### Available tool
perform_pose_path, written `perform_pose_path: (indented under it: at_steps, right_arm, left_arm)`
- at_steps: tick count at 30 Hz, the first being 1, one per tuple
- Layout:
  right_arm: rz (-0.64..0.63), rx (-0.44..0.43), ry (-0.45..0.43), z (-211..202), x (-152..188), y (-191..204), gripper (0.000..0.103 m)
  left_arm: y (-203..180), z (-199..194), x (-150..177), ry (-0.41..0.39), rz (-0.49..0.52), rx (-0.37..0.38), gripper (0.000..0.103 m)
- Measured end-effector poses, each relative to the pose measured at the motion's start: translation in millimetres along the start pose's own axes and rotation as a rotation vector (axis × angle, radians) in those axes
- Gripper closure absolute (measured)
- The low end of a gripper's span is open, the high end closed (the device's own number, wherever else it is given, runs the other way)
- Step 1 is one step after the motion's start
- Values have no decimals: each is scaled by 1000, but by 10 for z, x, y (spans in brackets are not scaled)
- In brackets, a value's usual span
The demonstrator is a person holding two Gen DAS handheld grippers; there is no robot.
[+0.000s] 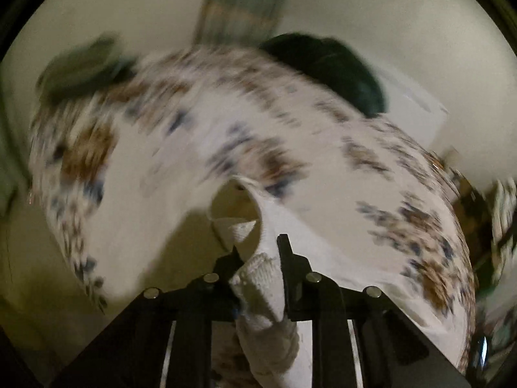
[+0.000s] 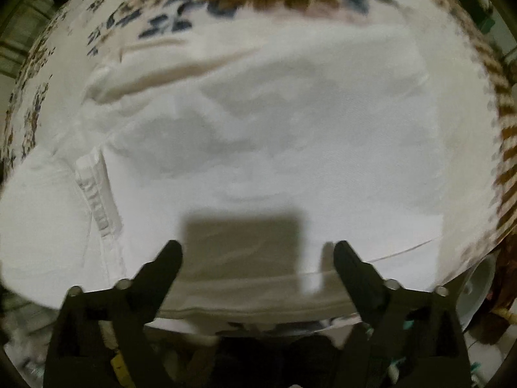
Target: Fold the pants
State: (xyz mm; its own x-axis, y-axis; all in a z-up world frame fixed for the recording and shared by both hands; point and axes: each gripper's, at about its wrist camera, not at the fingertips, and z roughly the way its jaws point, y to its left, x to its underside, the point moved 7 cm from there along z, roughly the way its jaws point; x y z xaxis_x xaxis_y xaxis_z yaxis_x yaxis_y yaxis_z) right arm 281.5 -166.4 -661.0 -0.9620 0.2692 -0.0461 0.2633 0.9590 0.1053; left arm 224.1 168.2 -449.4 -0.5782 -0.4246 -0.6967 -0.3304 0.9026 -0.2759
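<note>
White cotton pants (image 2: 274,148) lie spread on a white cloth with brown and blue floral print (image 1: 200,135) that covers the work surface, filling most of the right wrist view. Fold looks mid-way: left gripper (image 1: 257,252) has its jaws pinched on a ribbed white edge of the pants and lifts it clear, fabric bunched between the fingers. Right gripper (image 2: 258,252) hovers over the flat part, jaws spread wide, gripping nothing. My guess at the next move: carry the lifted edge across and lay it flat, right one pinning or smoothing. Both views are motion-blurred. Room: pale wall, a dark green rounded object (image 1: 326,68) behind the cloth, unidentifiable clutter at the right edge.
</note>
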Motion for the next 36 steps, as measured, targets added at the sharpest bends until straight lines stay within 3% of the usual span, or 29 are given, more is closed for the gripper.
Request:
perform_pose_path:
  at_steps: [5,10,19,22,26,30,32,33,34,36]
  right_arm:
    - [-62,62,-76,-321,-124,-102,5]
    - [-3,29,-104,-602,-135,-432,5]
    - [227,77,-83,-493,262,-2009,5]
    - [284,116,-54,-429,477,-2473,5]
    - [324,163,-28,-415,750,-2908,4]
    - [356,117,-34,-455,815,-3054,4]
    - [359,56,-53,-514,808,-3069,4]
    - [360,25,-65,-588,767,-3062,4]
    - [361,-8,-79,-616,710,-3014,5]
    - [353,-73,-111,-718,551,-2878,5]
  left_arm:
    - [-871,-416,-38,-25,158,122,87]
    - [-1666,-605,194,0,290,219,88]
    - [-3092,-717,1265,181,449,456,88]
    - [-3387,-584,1660,239,494,464,88]
    - [-3548,-204,2189,352,529,359,87]
    - [-3509,46,2517,491,577,297,82]
    - [-3475,-18,2501,525,565,329,66]
    - [-3451,-65,2453,535,556,335,46]
    - [-3417,-121,2369,540,540,339,19]
    - [-3270,-247,2120,535,478,361,9]
